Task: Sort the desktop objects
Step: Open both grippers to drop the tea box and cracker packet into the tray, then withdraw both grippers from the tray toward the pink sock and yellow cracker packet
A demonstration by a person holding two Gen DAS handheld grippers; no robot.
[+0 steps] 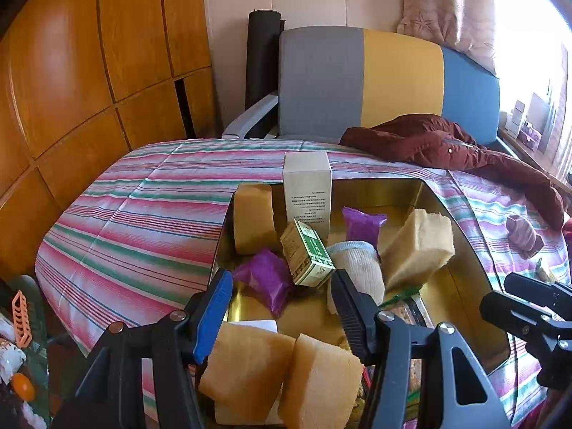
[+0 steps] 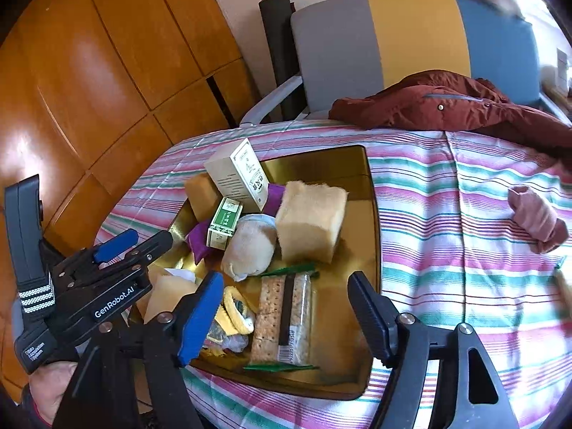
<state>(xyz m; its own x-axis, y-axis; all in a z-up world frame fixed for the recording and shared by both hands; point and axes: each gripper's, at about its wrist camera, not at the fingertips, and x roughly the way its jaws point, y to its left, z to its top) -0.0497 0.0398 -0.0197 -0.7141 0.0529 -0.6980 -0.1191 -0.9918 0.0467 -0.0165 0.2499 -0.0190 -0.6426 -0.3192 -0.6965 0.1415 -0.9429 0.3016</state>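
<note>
Left claw [image 1: 280, 304]: jaws spread wide, nothing between them, poised over the near-left part of the tray; seen from the right wrist view at lower left [image 2: 134, 237], gripped by a hand [image 2: 50, 382].
Right claw [image 2: 286, 304]: spread wide, empty, above the near end of the tray over the cracker packet.
Tray [image 2: 357, 168]: gold, shallow, resting on the striped cloth [image 2: 447, 250] that covers the tabletop.
Sponges: one large block [image 2: 311, 221] upright in the tray's middle, one darker block [image 1: 254, 218] against the far-left wall, two more [image 1: 282, 375] at the near-left edge below the left claw.
Boxes: tall pale carton [image 1: 307, 189] at the far side, small green box [image 1: 307, 254] leaning just in front of it.
Purple packets [image 1: 266, 280]: beside the green box, another behind it.
Rolled sock [image 2: 250, 246]: cream, touching the large sponge.
Cracker packet [image 2: 282, 321]: flat, near end of the tray.
Pink rolled cloth [image 2: 536, 218]: outside the tray, on the striped cloth well to the right.
Red jacket [image 2: 447, 103]: far edge, by the chair [image 2: 339, 53].
</note>
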